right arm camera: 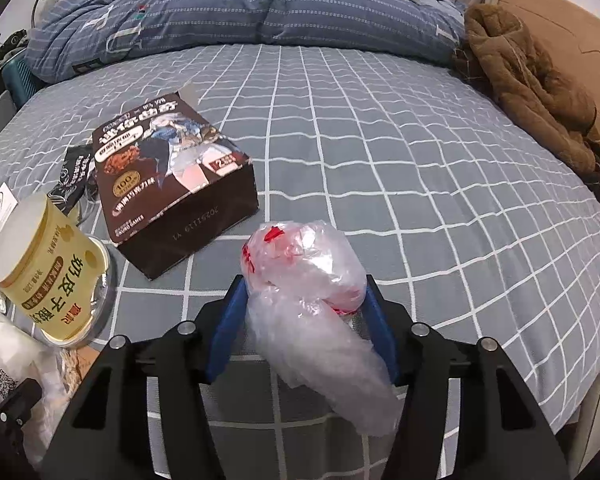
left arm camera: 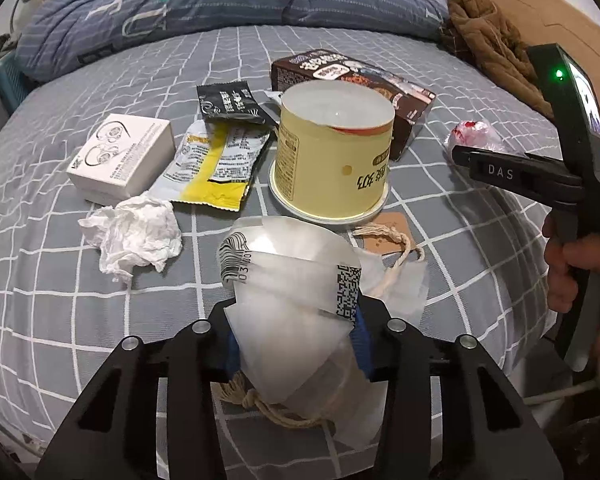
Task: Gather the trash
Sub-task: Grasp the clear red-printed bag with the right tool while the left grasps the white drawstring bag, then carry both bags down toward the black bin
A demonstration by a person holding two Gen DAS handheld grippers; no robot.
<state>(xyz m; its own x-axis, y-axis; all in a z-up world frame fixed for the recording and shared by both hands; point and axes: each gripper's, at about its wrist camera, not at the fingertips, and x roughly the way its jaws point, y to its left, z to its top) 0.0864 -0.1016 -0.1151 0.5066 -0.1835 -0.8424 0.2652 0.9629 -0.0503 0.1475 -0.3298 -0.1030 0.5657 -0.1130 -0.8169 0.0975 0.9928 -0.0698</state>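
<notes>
My left gripper (left arm camera: 296, 308) is shut on a translucent white bag (left arm camera: 288, 280) printed with a barcode and a QR code; a tan cord hangs from it below the pads. In the right wrist view my right gripper (right arm camera: 304, 284) is shut on a crumpled clear plastic bag (right arm camera: 308, 276) with red print, which its blue pads press from both sides. Loose on the bed lie a crumpled tissue (left arm camera: 136, 232), a yellow and silver wrapper (left arm camera: 212, 164), a black sachet (left arm camera: 230, 102), a small white box (left arm camera: 120, 156), an upturned yellow tub (left arm camera: 332, 160) and a brown carton (right arm camera: 172, 176).
All of it rests on a grey checked bedsheet (right arm camera: 380, 140). A folded blue quilt (right arm camera: 240, 8) lies along the far side and a brown coat (right arm camera: 532, 80) sits by the wooden headboard at the right. A brown tag with a cord (left arm camera: 388, 236) lies near the tub.
</notes>
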